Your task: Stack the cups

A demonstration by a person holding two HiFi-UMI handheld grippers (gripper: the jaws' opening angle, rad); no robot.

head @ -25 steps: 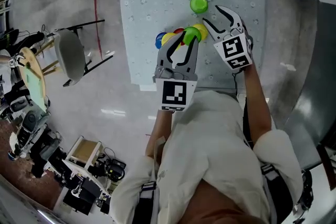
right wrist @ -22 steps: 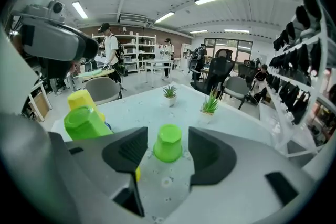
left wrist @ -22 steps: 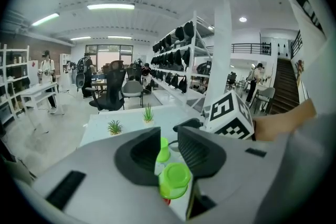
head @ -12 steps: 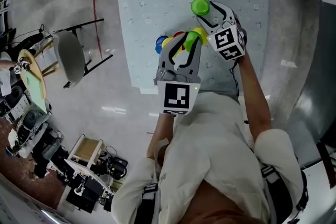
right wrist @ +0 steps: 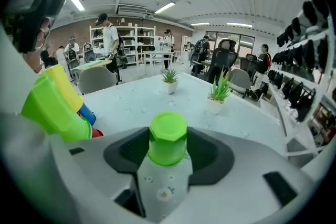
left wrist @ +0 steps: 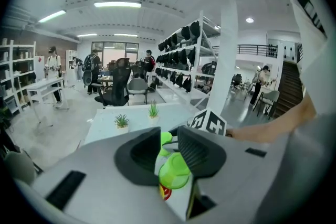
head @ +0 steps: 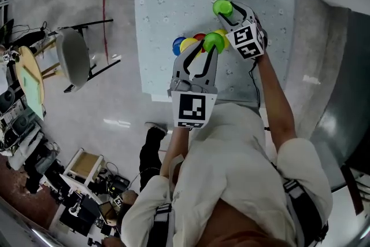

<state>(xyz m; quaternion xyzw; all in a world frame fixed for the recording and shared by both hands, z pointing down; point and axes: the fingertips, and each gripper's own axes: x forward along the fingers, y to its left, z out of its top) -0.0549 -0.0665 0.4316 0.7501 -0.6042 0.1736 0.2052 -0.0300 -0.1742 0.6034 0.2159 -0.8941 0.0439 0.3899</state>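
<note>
Right tool (right wrist: pixel 168 150) now around base-up green cup (right wrist: pixel 167 135)

Lime-green cups (right wrist: pixel 167 139); pale blue tablecloth (head: pixel 156 8) with daisy print.

Both forearms reach forward; the grey left gripper (head: pixel 207 48) points to one o'clock, jaws clamped on a light-green plastic cup (head: pixel 214 39); the grey right gripper (head: pixel 226 12) points to ten o'clock, jaws apart.
</note>
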